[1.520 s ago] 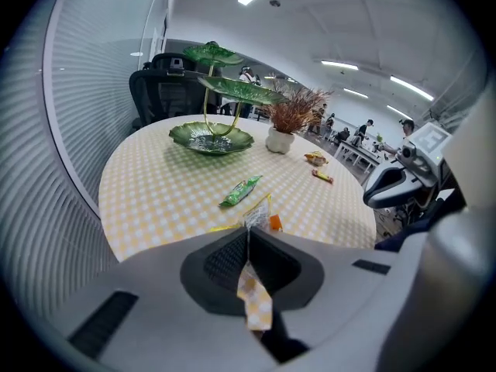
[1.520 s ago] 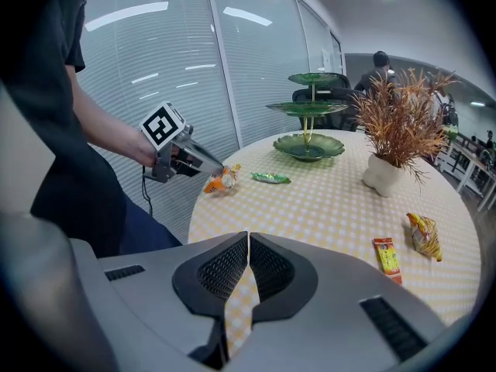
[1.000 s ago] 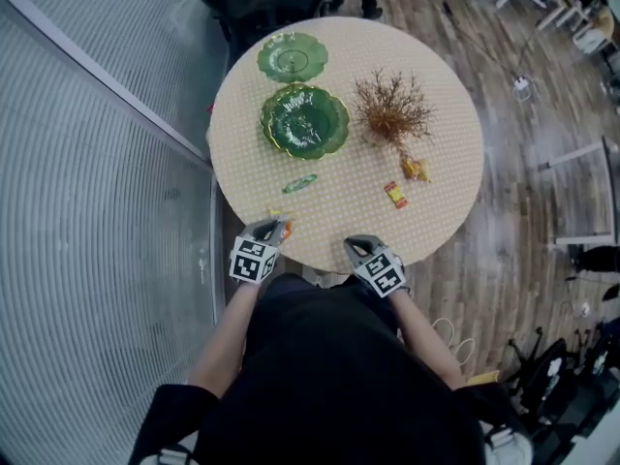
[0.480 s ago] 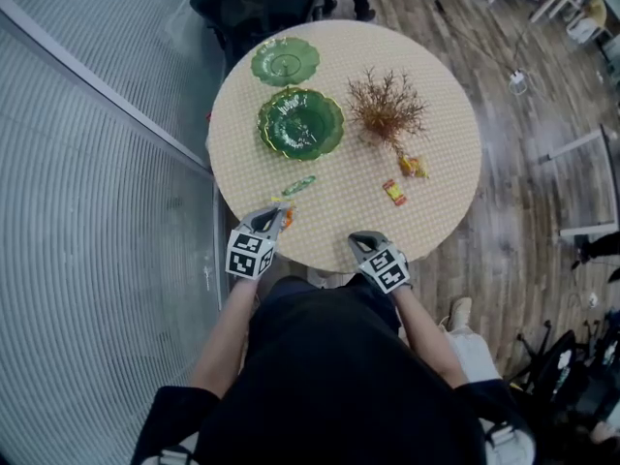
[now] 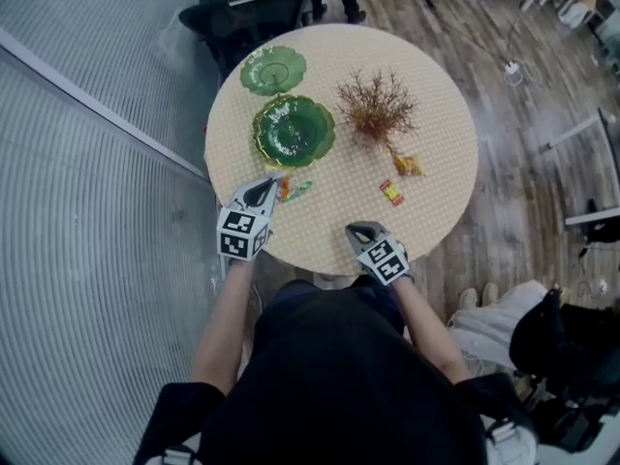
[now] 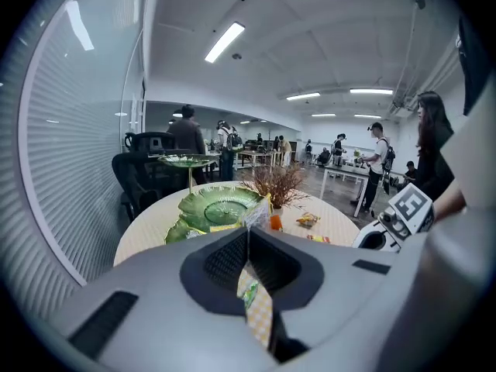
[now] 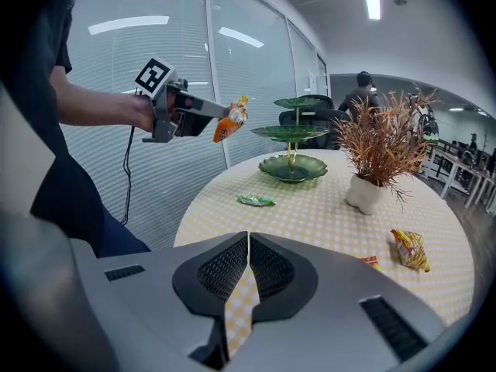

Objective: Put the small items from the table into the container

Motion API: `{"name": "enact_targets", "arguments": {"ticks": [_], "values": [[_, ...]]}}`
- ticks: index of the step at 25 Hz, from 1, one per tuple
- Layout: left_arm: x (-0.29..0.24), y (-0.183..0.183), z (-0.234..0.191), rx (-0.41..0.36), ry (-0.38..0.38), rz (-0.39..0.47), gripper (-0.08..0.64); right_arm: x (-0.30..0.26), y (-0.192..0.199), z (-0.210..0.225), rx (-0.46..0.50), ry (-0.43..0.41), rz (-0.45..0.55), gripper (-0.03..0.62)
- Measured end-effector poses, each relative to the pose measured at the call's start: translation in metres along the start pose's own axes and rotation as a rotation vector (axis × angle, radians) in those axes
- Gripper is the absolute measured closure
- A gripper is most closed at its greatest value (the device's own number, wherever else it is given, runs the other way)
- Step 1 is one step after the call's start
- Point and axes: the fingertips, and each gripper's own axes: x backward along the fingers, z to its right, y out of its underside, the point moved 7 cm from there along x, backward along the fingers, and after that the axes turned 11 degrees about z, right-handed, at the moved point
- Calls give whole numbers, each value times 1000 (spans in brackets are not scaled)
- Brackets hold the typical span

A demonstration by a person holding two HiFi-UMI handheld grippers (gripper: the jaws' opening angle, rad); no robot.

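Note:
My left gripper (image 5: 272, 186) is shut on a small orange snack packet (image 5: 283, 188) and holds it in the air over the table's near left part, just short of the green tiered dish (image 5: 294, 129). In the right gripper view the left gripper (image 7: 214, 122) hangs with the orange packet (image 7: 231, 122) at its tips. A green candy wrapper (image 5: 299, 190) lies on the table under it. A red packet (image 5: 391, 193) and a yellow-orange packet (image 5: 408, 166) lie to the right. My right gripper (image 5: 359, 231) is shut and empty over the near edge.
A dried-branch plant in a white pot (image 5: 378, 110) stands right of the dish. The dish has a smaller upper plate (image 5: 273, 69). A black chair (image 5: 254, 13) stands behind the round table (image 5: 436, 95). A glass wall with blinds runs along the left.
My left gripper has risen from the table's near edge and moved toward the green dish, carrying the orange packet. The right gripper has shifted only a little.

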Motion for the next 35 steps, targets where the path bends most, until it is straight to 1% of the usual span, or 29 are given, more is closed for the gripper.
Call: {"name": "enact_targets", "arguments": {"ticks": [5, 9, 11, 15, 24, 35], "values": [[-23, -22, -10, -21, 12, 9, 549, 1, 3, 4, -10, 5, -6, 565], [-40, -27, -15, -37, 30, -13, 549, 7, 8, 2, -25, 6, -17, 565], [-48, -28, -17, -42, 36, -26, 549, 8, 10, 2, -32, 7, -23, 565], [-62, -30, -23, -23, 33, -47, 549, 11, 17, 4, -53, 10, -29, 565], [-102, -32, -31, -40, 65, -129, 549, 13, 22, 9, -76, 6, -58, 565], [-123, -25, -40, -7, 55, -152, 541, 13, 15, 30, -62, 9, -62, 565]]}}
